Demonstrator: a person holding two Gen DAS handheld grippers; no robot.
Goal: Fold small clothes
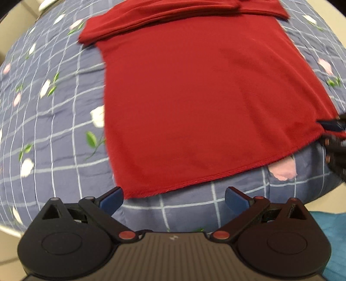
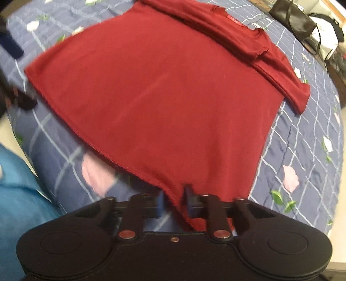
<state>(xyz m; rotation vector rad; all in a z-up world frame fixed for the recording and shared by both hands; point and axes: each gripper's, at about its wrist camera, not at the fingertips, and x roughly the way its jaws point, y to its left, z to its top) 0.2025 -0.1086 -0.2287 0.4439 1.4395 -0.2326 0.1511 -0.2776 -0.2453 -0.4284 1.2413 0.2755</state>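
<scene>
A dark red shirt (image 1: 205, 86) lies flat on the bed, sleeves folded across its far end, hem toward me. In the left wrist view my left gripper (image 1: 174, 198) is open, just short of the hem; the hem's near left corner lies between the blue pads (image 1: 112, 200), close to the left one. My right gripper (image 2: 175, 203) is shut on the shirt (image 2: 164, 90) at the hem's right corner, and red cloth bunches between its fingers. The right gripper (image 1: 334, 134) also shows at the right edge of the left wrist view, pinching that corner.
The blue checked bedspread (image 1: 54, 112) with flower prints covers the bed. A black bag (image 2: 292, 19) and white items sit beyond the far right of the bed. Teal cloth (image 2: 17, 177) lies off the near edge. The left gripper (image 2: 15, 49) appears at the far left.
</scene>
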